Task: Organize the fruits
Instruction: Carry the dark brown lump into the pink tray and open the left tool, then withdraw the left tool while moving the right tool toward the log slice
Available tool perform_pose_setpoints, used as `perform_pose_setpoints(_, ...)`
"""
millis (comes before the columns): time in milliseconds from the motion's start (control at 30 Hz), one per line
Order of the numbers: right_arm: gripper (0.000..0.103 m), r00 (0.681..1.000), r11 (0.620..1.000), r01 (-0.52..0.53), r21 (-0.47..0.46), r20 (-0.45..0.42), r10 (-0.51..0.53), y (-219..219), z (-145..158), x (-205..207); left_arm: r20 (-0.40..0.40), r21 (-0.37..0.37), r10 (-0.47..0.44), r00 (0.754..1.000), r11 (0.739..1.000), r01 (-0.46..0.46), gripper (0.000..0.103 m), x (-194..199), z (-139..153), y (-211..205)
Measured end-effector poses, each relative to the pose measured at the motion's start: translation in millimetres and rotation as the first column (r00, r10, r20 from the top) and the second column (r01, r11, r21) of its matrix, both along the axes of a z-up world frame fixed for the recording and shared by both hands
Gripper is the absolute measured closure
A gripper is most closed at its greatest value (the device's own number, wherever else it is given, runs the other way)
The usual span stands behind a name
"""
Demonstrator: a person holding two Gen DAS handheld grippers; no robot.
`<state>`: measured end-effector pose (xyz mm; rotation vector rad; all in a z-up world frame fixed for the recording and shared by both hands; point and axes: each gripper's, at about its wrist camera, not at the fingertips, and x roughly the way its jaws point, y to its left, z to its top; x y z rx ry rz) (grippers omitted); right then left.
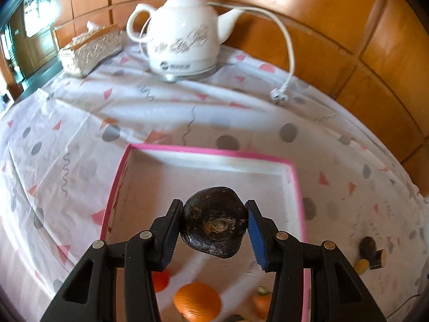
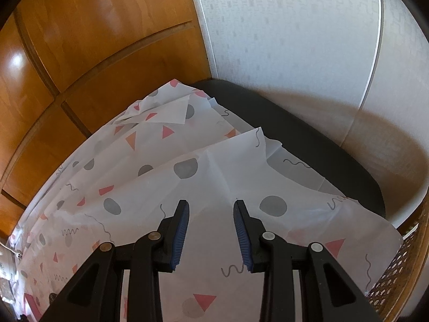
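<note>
Left wrist view: dark fruit held over the tray

My left gripper (image 1: pixel 214 225) clamps a dark fruit (image 1: pixel 214 222) above the pink-rimmed tray (image 1: pixel 211 150). Oranges (image 1: pixel 197 304) lie below it; dropping from here could knock them. My right gripper (image 2: pixel 211 230) hangs empty, jaws apart. The tray's near part is hidden behind the gripper.

The left tool (image 1: pixel 214 228) clamps a dark, round fruit (image 1: pixel 213 221) above the pink-rimmed tray (image 1: pixel 211 150). Oranges (image 1: pixel 197 302) lie in the tray at 6 o'clock. A white kettle (image 1: pixel 185 30) stands on the counter (image 1: pixel 80 107) at 12 o'clock.
</note>
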<state>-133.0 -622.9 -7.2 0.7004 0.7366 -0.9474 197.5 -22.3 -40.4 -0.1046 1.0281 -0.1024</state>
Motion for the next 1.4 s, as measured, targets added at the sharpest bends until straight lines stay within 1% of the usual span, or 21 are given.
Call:
perform_pose_setpoints(100, 0.069, 1.000, 1.000, 0.002, -0.006, -0.014, -0.002, 0.2, -0.9, 1.6, -0.004, -0.003, -0.003, 1.000, 1.000, 0.003, 0.055, 0.2, -5.6, 5.1)
perform_pose_setpoints(200, 0.069, 1.000, 1.000, 0.006, -0.006, -0.026, -0.006, -0.3, -2.2, 2.0, 0.011, 0.008, 0.003, 1.000, 1.000, -0.003, 0.054, -1.6, -5.6, 7.7)
perform_pose_setpoints(300, 0.069, 0.999, 1.000, 0.007, -0.016, -0.037, -0.007, 0.1, -1.3, 2.8, 0.015, -0.001, 0.006, 1.000, 1.000, -0.006, 0.054, -6.3, -3.9, 10.3)
perform_pose_setpoints(400, 0.069, 0.999, 1.000, 0.007, -0.016, -0.043, -0.008, 0.1, -2.1, 3.1, 0.034, 0.004, 0.016, 0.999, 1.000, -0.017, 0.053, -15.3, 1.7, 12.1)
perform_pose_setpoints(533, 0.069, 0.999, 1.000, 0.006, -0.018, -0.051, -0.006, 0.8, -2.3, 3.9, 0.058, -0.014, 0.040, 0.998, 0.999, -0.039, 0.049, -29.3, 10.4, 17.2)
perform_pose_setpoints(633, 0.069, 0.998, 1.000, 0.002, -0.023, -0.057, -0.003, 1.7, -1.6, 4.1, 0.077, -0.029, 0.041, 0.996, 0.999, -0.038, 0.048, -42.3, 17.9, 20.6)
perform_pose_setpoints(867, 0.069, 0.997, 1.000, 0.004, -0.028, -0.071, -0.006, 2.8, -1.6, 4.4, 0.130, -0.030, 0.046, 0.990, 0.999, -0.042, 0.044, -68.7, 34.1, 28.4)
perform_pose_setpoints(967, 0.068, 0.997, 1.000, 0.008, -0.029, -0.074, -0.010, 2.8, -1.6, 4.8, 0.143, -0.027, 0.049, 0.989, 0.999, -0.045, 0.043, -79.6, 37.5, 30.9)
perform_pose_setpoints(1033, 0.069, 0.997, 0.999, 0.012, -0.031, -0.072, -0.014, 3.1, -1.0, 4.3, 0.145, -0.031, 0.054, 0.988, 0.998, -0.050, 0.040, -86.1, 38.1, 33.0)
perform_pose_setpoints(1133, 0.069, 0.997, 0.999, 0.013, -0.032, -0.071, -0.015, 3.2, -0.6, 4.7, 0.152, -0.028, 0.057, 0.987, 0.998, -0.053, 0.039, -95.3, 39.2, 34.9)
perform_pose_setpoints(1200, 0.069, 0.999, 1.000, -0.002, -0.029, -0.050, 0.001, 3.9, 0.5, 4.7, 0.155, -0.022, 0.054, 0.986, 0.998, -0.051, 0.038, -99.7, 39.0, 35.0)
perform_pose_setpoints(1267, 0.068, 0.999, 0.999, -0.038, -0.024, -0.024, 0.038, 6.4, 1.8, 7.0, 0.164, -0.011, 0.047, 0.985, 0.999, -0.045, 0.036, -105.1, 39.0, 35.1)
perform_pose_setpoints(1400, 0.069, 0.992, 0.992, -0.121, -0.020, -0.027, 0.121, 14.8, 1.1, 20.2, 0.168, -0.004, 0.041, 0.985, 0.999, -0.041, 0.035, -112.3, 37.2, 37.2)
